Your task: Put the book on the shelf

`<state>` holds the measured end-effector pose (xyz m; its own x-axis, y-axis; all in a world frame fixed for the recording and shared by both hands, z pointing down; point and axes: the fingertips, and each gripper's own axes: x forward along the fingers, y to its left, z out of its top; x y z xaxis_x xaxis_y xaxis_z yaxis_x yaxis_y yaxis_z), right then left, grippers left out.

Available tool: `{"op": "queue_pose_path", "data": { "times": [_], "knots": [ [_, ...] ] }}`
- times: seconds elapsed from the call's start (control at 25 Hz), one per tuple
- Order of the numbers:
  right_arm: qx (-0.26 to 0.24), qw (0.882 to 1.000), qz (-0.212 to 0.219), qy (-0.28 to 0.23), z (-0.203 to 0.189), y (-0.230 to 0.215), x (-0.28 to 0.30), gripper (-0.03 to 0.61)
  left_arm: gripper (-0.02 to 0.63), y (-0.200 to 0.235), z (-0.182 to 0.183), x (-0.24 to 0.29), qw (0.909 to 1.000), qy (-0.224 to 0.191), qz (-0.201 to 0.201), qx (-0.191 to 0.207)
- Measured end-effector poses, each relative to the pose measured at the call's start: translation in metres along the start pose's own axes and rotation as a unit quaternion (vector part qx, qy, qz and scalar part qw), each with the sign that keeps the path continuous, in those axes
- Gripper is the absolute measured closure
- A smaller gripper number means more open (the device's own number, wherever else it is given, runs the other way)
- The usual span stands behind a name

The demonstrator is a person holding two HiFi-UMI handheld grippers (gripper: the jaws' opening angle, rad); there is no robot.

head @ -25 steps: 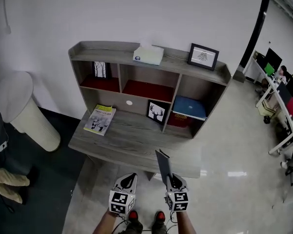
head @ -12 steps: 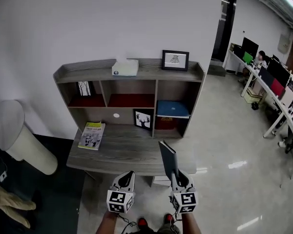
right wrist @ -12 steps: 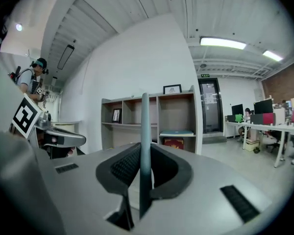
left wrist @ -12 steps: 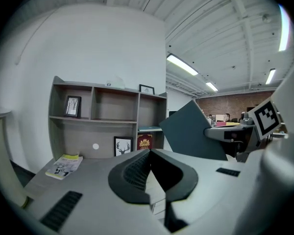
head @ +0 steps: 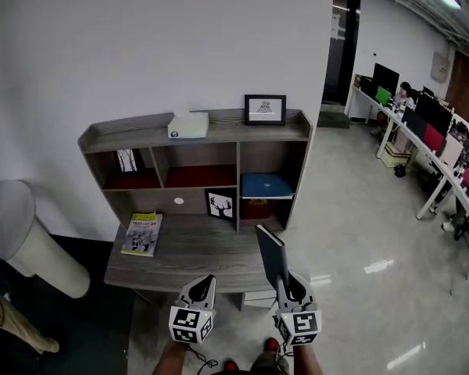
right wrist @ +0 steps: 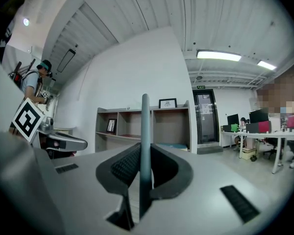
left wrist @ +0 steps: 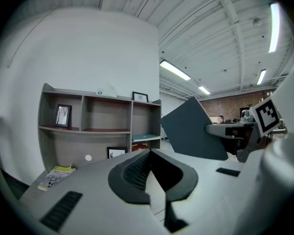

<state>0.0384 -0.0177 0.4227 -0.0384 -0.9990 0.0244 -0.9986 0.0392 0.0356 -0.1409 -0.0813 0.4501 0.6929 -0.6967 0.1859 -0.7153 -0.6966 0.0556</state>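
A thin dark grey-blue book stands upright in my right gripper, which is shut on its lower edge. It hangs just in front of the desk's front right edge. In the right gripper view the book shows edge-on between the pads of that gripper. My left gripper is beside it, shut and empty, with its pads meeting at the tip. The wooden shelf rises at the back of the desk. Its right compartment holds a flat blue book.
On the desk lie a yellow-green booklet and a deer picture. A white box and a framed picture sit on the shelf top. A white column-like object stands at left. Office desks with monitors line the right.
The head view has pulled back and up, so the shelf looks farther and more upright. Both grippers stay low at the front, and the right still holds the book.
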Motion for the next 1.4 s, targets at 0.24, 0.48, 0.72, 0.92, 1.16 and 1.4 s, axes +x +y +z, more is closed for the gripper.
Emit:
{"op": "queue_pose_path", "data": {
  "times": [0.24,0.48,0.72,0.92,1.16,1.4],
  "knots": [
    [-0.005,1.0,-0.001,-0.01,0.005,-0.03,0.02,0.508,0.607,-0.009,0.007,0.039,1.0,0.001,-0.008,0.004],
    [-0.006,1.0,0.012,-0.015,0.014,-0.076,0.063,0.508,0.607,-0.015,0.019,0.105,1.0,0.001,-0.007,0.006],
    [-0.016,0.999,0.025,-0.026,0.025,-0.119,0.105,0.508,0.607,-0.015,0.035,0.161,1.0,0.0,0.002,0.006],
    [-0.043,0.998,0.041,-0.037,0.036,-0.142,0.134,0.509,0.607,-0.012,0.041,0.193,0.9999,0.003,0.015,0.003],
    [-0.107,0.99,0.068,-0.054,0.053,-0.146,0.162,0.508,0.607,-0.004,0.041,0.215,0.9993,0.003,0.037,-0.005],
    [-0.215,0.97,0.094,-0.069,0.067,-0.143,0.183,0.508,0.607,0.003,0.04,0.227,0.998,0.002,0.062,-0.012]
  ]
}}
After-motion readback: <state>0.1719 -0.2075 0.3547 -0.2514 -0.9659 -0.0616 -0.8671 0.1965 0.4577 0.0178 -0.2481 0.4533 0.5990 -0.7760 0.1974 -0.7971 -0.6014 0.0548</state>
